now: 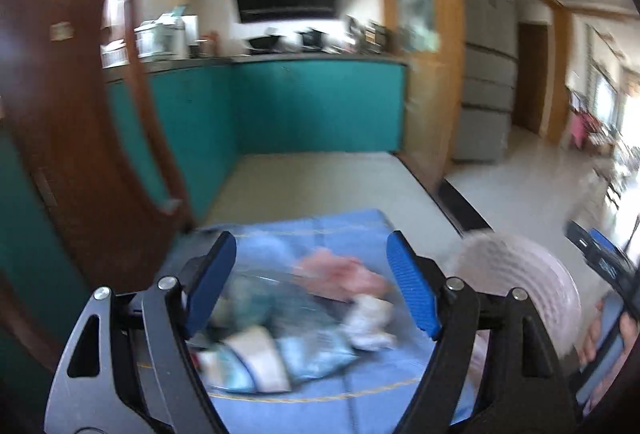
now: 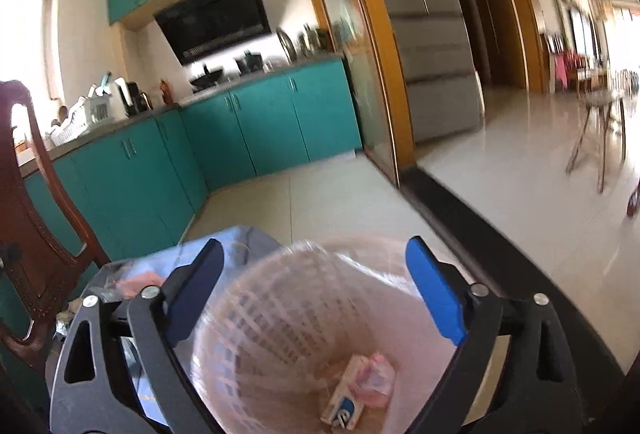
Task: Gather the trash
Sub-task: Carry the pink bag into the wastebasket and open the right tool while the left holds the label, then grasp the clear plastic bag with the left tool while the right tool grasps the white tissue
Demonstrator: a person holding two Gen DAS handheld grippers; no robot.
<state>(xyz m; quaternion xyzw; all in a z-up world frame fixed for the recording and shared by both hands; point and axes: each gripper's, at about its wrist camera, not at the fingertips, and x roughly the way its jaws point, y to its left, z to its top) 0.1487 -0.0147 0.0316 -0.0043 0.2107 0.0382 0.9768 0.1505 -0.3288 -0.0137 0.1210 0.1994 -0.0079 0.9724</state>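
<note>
Between the blue pads of the left tongs (image 1: 312, 286), on a blue cloth (image 1: 320, 398) spread over the worktop, lies the trash pile (image 1: 296, 322): a pink crumple, a white wad, pale wrappers and clear film, all blurred by motion. These tongs stand wide open and grip nothing; the pile sits straight ahead of and below them, with its long axis running from near left to far right across the gap. Whether the pads touch the pile I cannot tell.

To the right of the pile stands the pink mesh waste basket (image 2: 304, 318), lined with clear film. The right tongs (image 2: 316, 290) hang over its mouth, also wide open and empty, their pads outside the rim on either side. At the bottom of the basket a small white and blue box (image 2: 344, 414) and a pink scrap (image 2: 376, 374) already lie.

The left tongs are clearly nearer the pile, so the pick-up looks like their job, followed by a short carry rightward to the basket. On the left a brown wooden chair (image 1: 80, 138) stands close and crowds that side. The cloth's far edge drops to open tiled floor (image 2: 320, 202) with room to spare.
</note>
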